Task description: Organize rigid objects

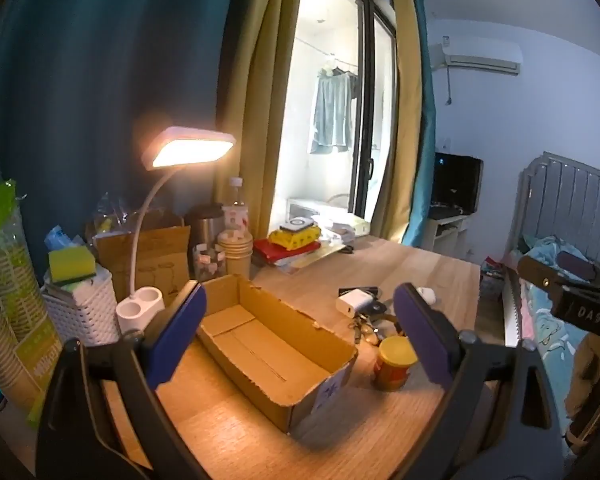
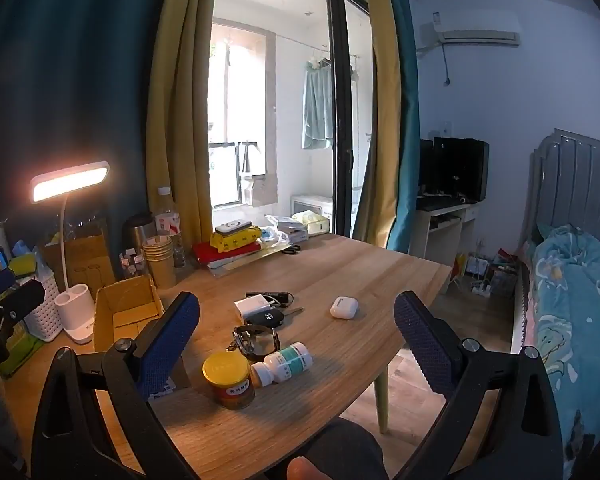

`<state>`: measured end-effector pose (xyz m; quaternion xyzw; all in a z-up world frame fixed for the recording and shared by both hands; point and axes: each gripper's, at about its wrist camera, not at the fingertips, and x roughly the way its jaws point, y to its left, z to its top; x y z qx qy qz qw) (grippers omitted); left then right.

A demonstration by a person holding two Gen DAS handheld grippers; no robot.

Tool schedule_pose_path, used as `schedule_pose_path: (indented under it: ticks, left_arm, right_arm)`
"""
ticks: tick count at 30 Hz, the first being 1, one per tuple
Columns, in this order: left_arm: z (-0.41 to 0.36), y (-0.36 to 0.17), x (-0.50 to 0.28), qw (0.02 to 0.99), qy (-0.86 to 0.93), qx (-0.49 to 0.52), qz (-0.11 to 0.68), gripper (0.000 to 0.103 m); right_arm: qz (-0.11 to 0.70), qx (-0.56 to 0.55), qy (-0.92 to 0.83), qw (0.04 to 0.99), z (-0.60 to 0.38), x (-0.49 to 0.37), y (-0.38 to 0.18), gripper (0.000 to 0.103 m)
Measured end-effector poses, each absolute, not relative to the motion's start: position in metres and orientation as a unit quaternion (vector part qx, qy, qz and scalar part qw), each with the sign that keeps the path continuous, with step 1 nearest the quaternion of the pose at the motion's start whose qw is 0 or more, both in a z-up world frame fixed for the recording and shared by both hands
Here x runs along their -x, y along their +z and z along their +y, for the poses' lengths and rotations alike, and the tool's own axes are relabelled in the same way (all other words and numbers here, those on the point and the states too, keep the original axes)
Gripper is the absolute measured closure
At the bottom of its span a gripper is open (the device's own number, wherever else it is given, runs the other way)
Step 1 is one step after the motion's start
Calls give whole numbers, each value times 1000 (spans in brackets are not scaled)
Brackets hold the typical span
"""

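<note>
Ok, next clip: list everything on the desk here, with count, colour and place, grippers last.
cardboard box: 1, brown, open and empty, left of the small items
jar: 1, yellow lid, front of the cluster, upright
pill bottles: 2, white, lying beside the jar
glasses: 1, dark, behind the jar
car key: 1, black, mid-desk
charger: 1, white, behind the key
earbud case: 1, white, apart to the right
desk lamp: 1, white, lit, back left
paper cups: 1 stack, tan, by the curtain
table: 1, wood
left gripper: blue pads, open over the box
right gripper: blue pads, open over the cluster
</note>
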<state>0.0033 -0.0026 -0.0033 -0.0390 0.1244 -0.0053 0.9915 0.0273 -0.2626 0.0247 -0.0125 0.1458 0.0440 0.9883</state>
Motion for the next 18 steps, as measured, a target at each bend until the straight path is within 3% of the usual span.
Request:
schedule_pose_path:
  ticks: [18]
  left_arm:
    - [0,-6,-6,991,-8,40,126,8]
  right_arm:
    - [149,8,46,988,-261,-28,24,3]
